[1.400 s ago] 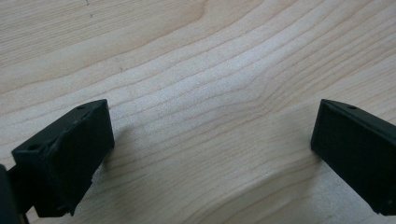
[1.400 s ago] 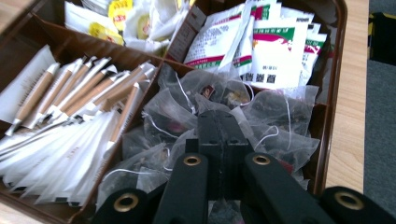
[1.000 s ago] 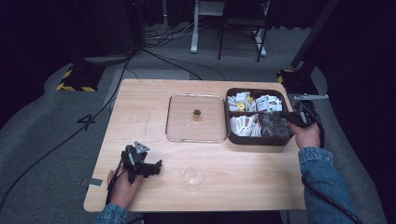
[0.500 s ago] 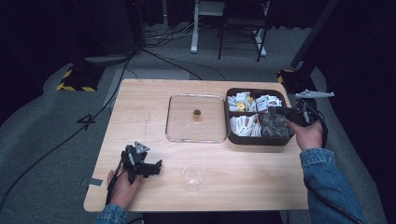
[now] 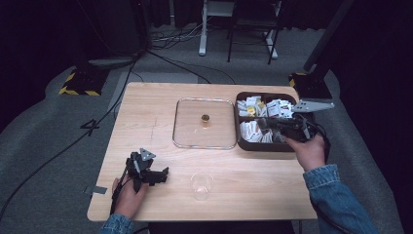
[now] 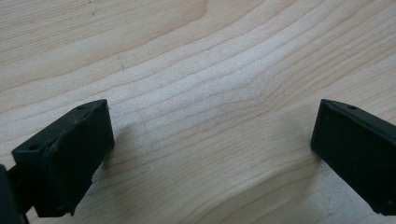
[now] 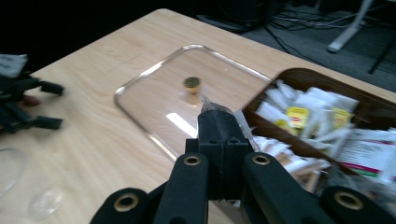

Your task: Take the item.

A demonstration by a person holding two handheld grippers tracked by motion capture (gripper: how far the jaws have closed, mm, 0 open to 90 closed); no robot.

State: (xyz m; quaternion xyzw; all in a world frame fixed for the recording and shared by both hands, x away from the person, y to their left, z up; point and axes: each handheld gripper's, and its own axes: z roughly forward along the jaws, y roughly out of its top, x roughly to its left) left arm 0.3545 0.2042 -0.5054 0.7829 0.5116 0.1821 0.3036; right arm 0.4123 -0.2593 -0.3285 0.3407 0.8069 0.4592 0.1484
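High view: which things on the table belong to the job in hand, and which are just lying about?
In the job:
- right tongs, shut on a packet
- brown box of packets
- clear cup, probably where the packet goes

Lying about:
- glass lid with its knob, flat beside the box
- left tongs, open, resting on the table

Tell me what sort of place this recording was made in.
Probably a lab or studio set up for recording, not a home: dark curtained surroundings, black cables trailing over grey carpet, a yellow-and-black hazard-striped stand base, and a lone light wooden table in the middle.
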